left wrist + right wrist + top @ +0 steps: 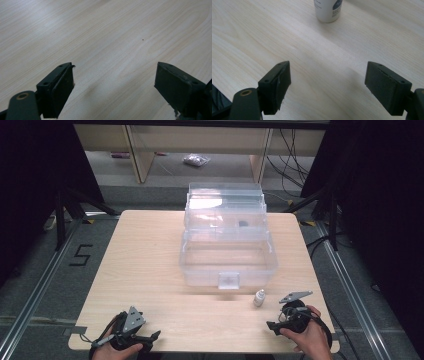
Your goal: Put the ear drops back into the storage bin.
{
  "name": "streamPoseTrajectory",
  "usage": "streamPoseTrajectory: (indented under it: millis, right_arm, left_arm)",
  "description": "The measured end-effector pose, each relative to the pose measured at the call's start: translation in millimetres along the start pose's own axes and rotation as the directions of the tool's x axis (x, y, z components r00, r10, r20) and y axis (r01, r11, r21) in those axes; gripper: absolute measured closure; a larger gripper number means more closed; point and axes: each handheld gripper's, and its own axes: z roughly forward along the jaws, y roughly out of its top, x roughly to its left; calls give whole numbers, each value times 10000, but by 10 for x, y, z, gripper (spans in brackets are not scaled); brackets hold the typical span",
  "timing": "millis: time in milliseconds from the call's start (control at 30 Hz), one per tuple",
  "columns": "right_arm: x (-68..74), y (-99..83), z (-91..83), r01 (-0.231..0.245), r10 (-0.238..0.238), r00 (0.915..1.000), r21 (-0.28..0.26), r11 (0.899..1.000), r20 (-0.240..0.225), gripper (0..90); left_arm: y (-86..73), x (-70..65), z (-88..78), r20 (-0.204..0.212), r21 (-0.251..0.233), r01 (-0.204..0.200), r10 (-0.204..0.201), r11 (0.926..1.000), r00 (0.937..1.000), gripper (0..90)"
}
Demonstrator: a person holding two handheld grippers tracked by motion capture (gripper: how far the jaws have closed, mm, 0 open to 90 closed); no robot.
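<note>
I hold the right hand-held gripper [274, 325] low over the table [150, 270], jaws wide apart, empty, near the small bottle [258, 297]; the left hand-held gripper [155, 335] likewise gapes.

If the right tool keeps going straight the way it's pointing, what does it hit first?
Most likely the small white bottle, standing upright ahead of the open right tool, slightly left of centre. Only bare table lies between.

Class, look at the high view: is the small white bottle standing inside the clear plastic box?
No. The bottle stands upright on the bare table, just in front of the box and outside it.
</note>
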Motion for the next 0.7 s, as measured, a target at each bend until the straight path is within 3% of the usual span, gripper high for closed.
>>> streamPoseTrajectory:
  millis: [67,100,200,333,367,433,567,700]
  right_arm:
    - [-4,10,13,95,-96,9999,82,9999,71,218]
    - [36,13,8,-223,226,9996,164,9996,-184,218]
    - [32,41,19,180,-175,9997,245,9995,-184,229]
    - [48,70,25,192,-184,9996,396,9990,-213,240]
    - [48,101,30,232,-224,9996,527,9983,-158,245]
    - [39,124,29,315,-304,9993,600,9977,-199,249]
    - [25,190,19,422,-409,9990,827,9957,-173,260]
    - [40,239,9,191,-169,9996,1006,9947,-224,269]
  left_arm:
    - [0,0,1,2,-19,30,-30,10000,10000,150]
    - [0,0,-1,2,-18,18,-18,10000,10000,151]
    - [0,-10,9,-7,-143,158,-159,9998,9999,150]
    - [0,-10,9,-9,-138,139,-139,9998,9999,150]
    - [1,2,-3,27,8,-34,34,10000,10000,151]
    - [0,-7,8,-28,-137,146,-146,9998,9999,150]
    - [-1,5,1,-1,-4,41,-41,10000,10000,150]
    - [-1,5,1,0,33,39,-39,10000,10000,150]
